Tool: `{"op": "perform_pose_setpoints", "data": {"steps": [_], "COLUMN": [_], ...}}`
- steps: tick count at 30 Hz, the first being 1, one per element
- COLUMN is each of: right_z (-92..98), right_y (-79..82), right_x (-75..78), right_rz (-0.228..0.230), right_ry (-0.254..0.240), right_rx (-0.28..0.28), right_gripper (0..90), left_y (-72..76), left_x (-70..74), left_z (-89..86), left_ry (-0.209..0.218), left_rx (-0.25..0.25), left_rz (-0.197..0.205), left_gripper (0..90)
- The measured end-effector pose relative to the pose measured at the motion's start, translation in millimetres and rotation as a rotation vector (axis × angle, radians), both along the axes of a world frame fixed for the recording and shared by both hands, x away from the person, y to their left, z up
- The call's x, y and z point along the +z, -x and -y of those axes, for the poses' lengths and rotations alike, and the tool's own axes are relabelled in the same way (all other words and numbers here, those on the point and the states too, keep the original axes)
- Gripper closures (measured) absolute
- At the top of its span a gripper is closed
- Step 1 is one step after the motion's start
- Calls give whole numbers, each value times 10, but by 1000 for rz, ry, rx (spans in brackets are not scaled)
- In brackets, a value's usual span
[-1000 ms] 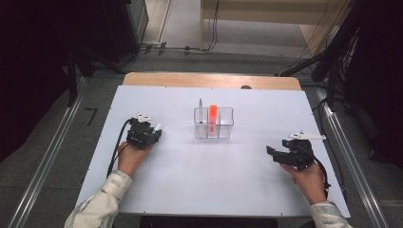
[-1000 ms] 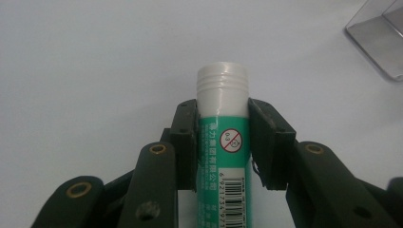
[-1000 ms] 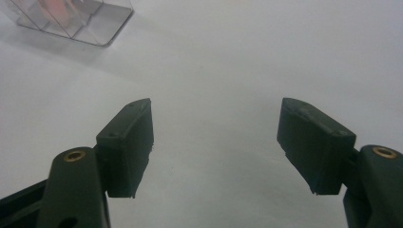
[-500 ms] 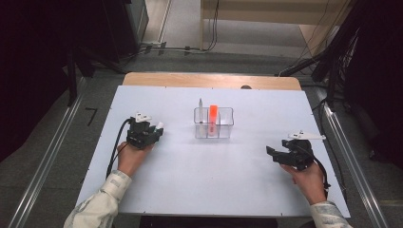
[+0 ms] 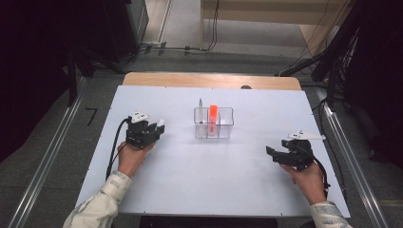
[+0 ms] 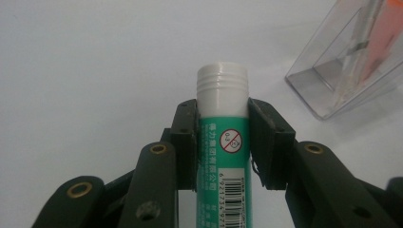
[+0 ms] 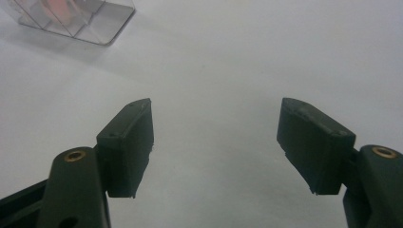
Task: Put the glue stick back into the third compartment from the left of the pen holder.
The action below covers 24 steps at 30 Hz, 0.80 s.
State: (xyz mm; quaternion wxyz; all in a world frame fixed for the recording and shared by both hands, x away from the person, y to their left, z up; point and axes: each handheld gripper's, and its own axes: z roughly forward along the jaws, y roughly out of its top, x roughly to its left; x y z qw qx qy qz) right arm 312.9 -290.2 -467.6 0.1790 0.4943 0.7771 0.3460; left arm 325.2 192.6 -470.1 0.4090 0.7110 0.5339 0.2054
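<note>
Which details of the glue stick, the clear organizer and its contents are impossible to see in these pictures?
- Glue stick: lower end cut off by the bottom edge of the left gripper view; sides covered by the left gripper.
- Clear organizer: cut off at that view's right edge.
- Pen and orange item: too small in the high view.

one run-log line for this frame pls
left tool: shut on glue stick | right tool: open, nothing between | clear organizer: mid-table

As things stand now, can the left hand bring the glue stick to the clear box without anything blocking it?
Probably yes. The left tool is shut on the glue stick, and bare table lies between it and the clear box.
</note>
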Motion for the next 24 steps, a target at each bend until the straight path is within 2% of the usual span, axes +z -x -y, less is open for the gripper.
{"op": "perform_pose_setpoints", "data": {"steps": [24], "right_z": [-7], "right_y": [-2], "right_x": [-4], "right_rz": [0], "right_ry": [1], "right_rx": [3], "right_gripper": [268], "left_y": [130], "left_x": [212], "left_z": [336], "left_ry": [37], "left_rx": [-86], "left_rz": [77], "left_gripper": [659]}}
